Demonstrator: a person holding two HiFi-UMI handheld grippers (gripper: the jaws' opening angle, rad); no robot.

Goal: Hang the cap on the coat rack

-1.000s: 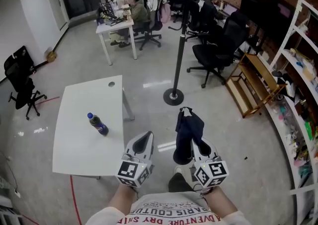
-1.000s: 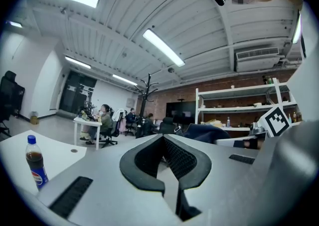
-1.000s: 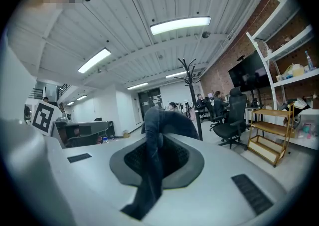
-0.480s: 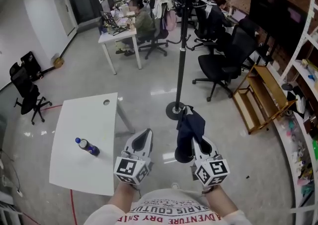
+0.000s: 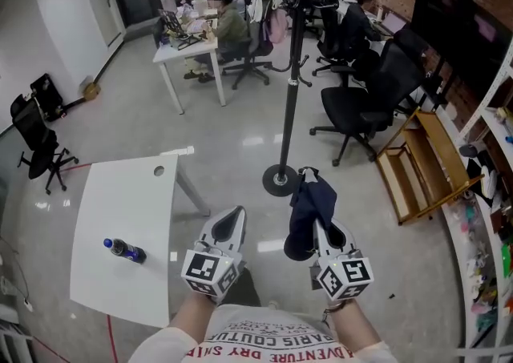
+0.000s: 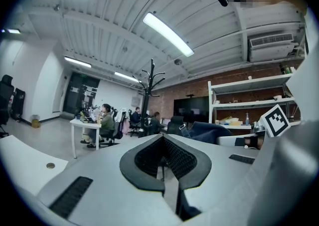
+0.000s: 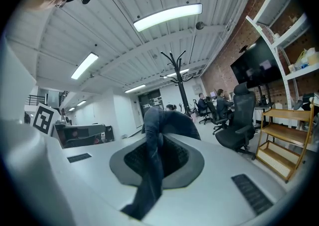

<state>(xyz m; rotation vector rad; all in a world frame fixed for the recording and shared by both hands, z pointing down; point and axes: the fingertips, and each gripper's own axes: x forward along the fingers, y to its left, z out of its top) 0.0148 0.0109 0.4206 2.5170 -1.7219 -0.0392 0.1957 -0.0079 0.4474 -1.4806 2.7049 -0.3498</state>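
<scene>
The right gripper (image 5: 323, 233) pinches a dark blue cap (image 5: 309, 203). The left gripper (image 5: 229, 225) is pressed together, empty. A coat rack (image 5: 290, 73) stands ahead.

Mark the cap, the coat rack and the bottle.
cap (image 5: 309, 207), head view, middle of its dark fabric.
coat rack (image 5: 288, 113), head view, midway up its black pole.
bottle (image 5: 126, 251), head view, middle of its body.
</scene>
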